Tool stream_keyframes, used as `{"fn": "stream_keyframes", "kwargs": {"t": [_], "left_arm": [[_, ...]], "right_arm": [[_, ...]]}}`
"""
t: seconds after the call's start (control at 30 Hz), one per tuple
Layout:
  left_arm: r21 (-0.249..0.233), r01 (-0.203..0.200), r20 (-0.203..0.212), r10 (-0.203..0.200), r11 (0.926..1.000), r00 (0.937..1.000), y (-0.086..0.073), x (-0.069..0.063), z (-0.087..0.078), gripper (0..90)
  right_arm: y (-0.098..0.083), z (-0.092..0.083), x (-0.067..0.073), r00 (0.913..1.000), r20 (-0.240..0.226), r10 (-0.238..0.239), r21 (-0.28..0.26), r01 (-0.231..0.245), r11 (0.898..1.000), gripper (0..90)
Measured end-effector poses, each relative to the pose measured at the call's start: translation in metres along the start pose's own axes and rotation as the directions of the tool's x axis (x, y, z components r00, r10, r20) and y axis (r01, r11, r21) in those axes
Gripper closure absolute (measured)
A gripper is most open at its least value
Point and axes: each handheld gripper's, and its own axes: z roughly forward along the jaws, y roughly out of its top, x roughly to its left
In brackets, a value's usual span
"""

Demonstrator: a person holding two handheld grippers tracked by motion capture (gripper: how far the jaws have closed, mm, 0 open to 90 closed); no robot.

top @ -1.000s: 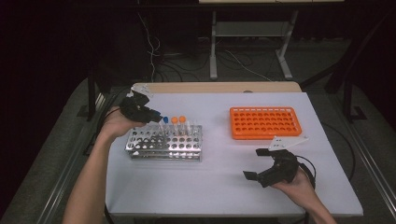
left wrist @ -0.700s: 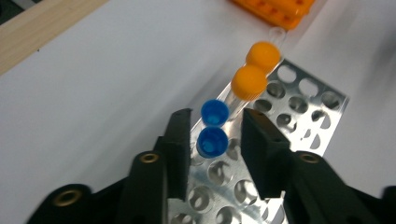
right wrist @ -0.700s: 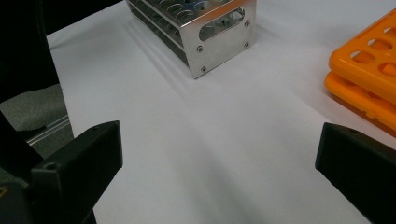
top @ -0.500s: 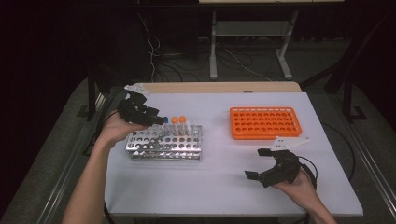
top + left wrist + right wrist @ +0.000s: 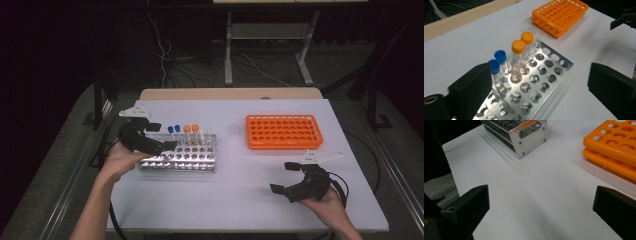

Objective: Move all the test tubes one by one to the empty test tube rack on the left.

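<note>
A metal tube rack (image 5: 180, 160) stands at the table's left. In its back row are two blue-capped tubes (image 5: 173, 129), two orange-capped tubes (image 5: 190, 128) and a clear uncapped tube (image 5: 202, 133). My left gripper (image 5: 160, 136) hovers over the rack's left end, just left of the blue tubes. Its jaws have just been opening and stand wide, with nothing gripped. In the left gripper view, the nearest blue-capped tube (image 5: 494, 67) stands beside the left jaw of that gripper (image 5: 541, 92). My right gripper (image 5: 284, 177) rests open at the front right, holding nothing.
An empty orange rack (image 5: 283, 131) lies at the back right, also seen as the orange rack (image 5: 614, 147) in the right gripper view. A wooden strip (image 5: 230, 93) borders the table's far edge. White tabletop (image 5: 240, 170) lies bare between the racks.
The left gripper has pulled back to the left from the tubes and its jaws have gone from shut to wide open. The right gripper has stayed in place.
</note>
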Motion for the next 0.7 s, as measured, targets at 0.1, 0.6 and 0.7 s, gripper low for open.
{"fn": "stream_keyframes", "kwargs": {"t": [0.1, 0.6, 0.7], "left_arm": [[-0.021, 0.007, -0.005, -0.007, 0.9998, 1.0, -0.009, -0.007, 0.0, 0.0], [-0.147, 0.017, 0.021, -0.014, 0.989, 0.9997, -0.057, -0.044, 0.002, 0.0], [-0.155, 0.017, 0.027, -0.013, 0.9878, 0.9996, -0.065, -0.049, 0.007, 0.0]], "right_arm": [[-0.004, -0.003, -0.001, 0.9999, 0.005, 0.011, -0.007, -0.011, 1.0, 0.2], [-0.014, -0.01, 0.003, 0.9998, 0.01, 0.015, -0.028, -0.015, 0.999, 0.2], [-0.018, -0.013, 0.003, 0.9996, 0.017, 0.02, -0.034, -0.02, 0.999, 0.2]]}}
